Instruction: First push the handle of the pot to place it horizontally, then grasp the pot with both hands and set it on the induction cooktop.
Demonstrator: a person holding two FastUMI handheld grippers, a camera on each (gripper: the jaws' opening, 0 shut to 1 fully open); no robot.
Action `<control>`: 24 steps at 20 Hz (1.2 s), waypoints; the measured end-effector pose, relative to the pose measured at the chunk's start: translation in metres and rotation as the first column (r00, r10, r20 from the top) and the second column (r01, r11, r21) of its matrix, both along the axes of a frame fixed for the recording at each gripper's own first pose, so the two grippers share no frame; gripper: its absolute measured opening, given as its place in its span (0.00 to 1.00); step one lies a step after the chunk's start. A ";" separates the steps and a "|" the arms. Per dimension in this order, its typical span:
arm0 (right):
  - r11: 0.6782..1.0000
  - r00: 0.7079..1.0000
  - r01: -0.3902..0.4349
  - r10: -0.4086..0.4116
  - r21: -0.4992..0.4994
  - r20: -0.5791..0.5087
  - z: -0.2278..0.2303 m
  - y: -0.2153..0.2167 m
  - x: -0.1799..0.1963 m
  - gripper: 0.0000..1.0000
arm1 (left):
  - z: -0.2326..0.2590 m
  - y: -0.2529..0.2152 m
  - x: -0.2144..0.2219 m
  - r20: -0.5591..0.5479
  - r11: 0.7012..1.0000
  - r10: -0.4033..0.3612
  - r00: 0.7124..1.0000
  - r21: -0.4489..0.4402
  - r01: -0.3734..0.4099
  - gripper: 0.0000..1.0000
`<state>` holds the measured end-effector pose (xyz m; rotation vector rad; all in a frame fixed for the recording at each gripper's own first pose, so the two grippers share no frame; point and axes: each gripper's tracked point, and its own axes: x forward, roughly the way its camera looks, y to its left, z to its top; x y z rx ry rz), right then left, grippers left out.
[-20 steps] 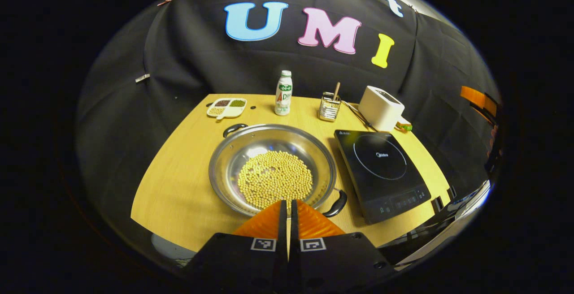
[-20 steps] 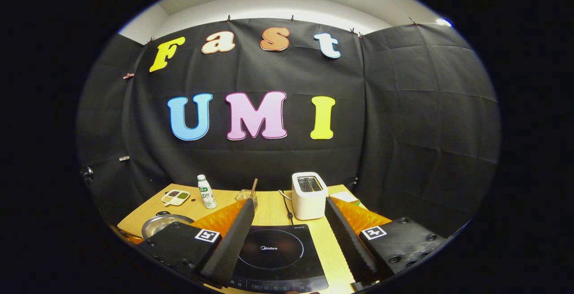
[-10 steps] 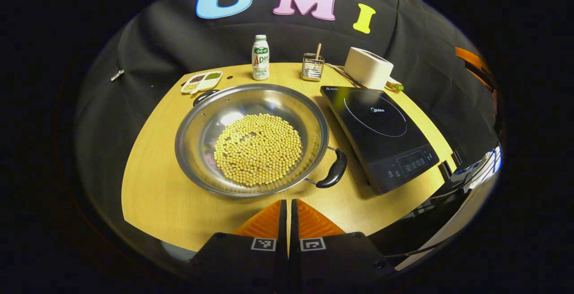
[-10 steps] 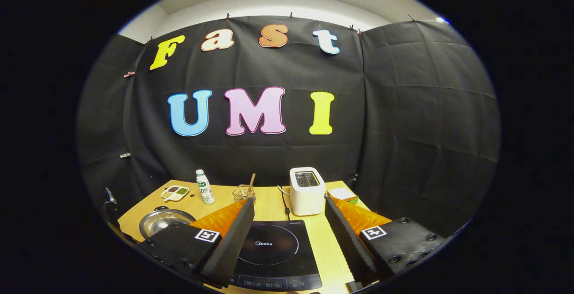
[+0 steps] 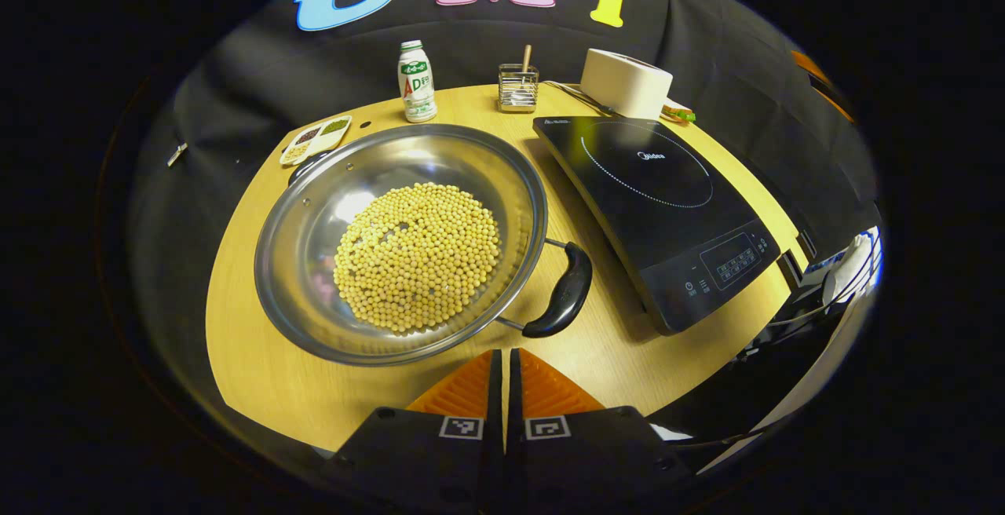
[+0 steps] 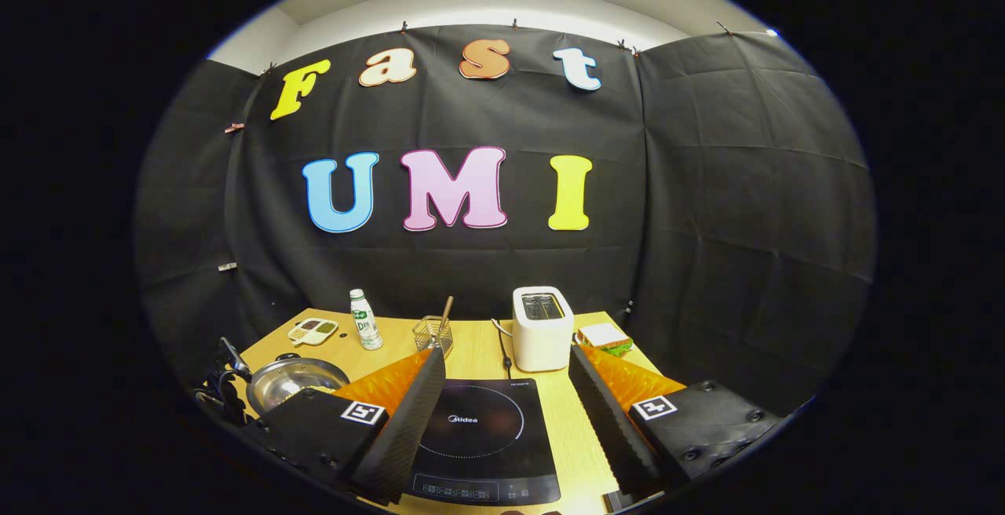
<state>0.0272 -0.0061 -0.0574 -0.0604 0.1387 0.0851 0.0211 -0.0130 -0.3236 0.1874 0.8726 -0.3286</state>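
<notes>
In the left gripper view a wide steel pot [image 5: 276, 264] holding soybeans [image 5: 416, 252] sits on the wooden table. Its handles lie on a diagonal: one black handle [image 5: 561, 301] points toward me at the near right, and the other [image 5: 302, 171] peeks out at the far left. My left gripper [image 5: 502, 354] is shut and empty, just short of the near handle and slightly to its left. The black induction cooktop [image 5: 652, 201] lies right of the pot. In the right gripper view my right gripper [image 6: 506, 354] stands open above the cooktop [image 6: 479, 436], with the pot [image 6: 290, 380] off to its left.
Along the table's back edge stand a small divided dish [image 5: 314, 138], a white bottle [image 5: 416, 82], a wire holder [image 5: 517, 87], a white toaster [image 5: 626, 83] and a sandwich [image 5: 677, 115]. The table's front edge runs just under my left gripper.
My left gripper has moved forward and down toward the pot, so its near handle now lies right ahead of the fingertips. The right gripper has barely shifted.
</notes>
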 end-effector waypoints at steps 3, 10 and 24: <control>1.000 1.000 -0.006 0.006 -0.001 -0.005 -0.001 -0.001 0.001 0.98 | -0.003 -0.009 0.005 -0.015 1.000 -0.025 1.000 0.006 0.025 0.05; 1.000 1.000 -0.003 0.003 -0.005 -0.006 -0.003 -0.007 0.004 0.99 | -0.006 -0.024 0.018 -0.033 0.999 -0.041 0.999 0.003 0.041 0.05; 0.999 0.999 0.050 -0.050 0.007 -0.016 -0.007 -0.030 0.021 0.98 | -0.001 -0.059 0.063 -0.027 0.998 -0.058 0.998 -0.023 0.057 0.05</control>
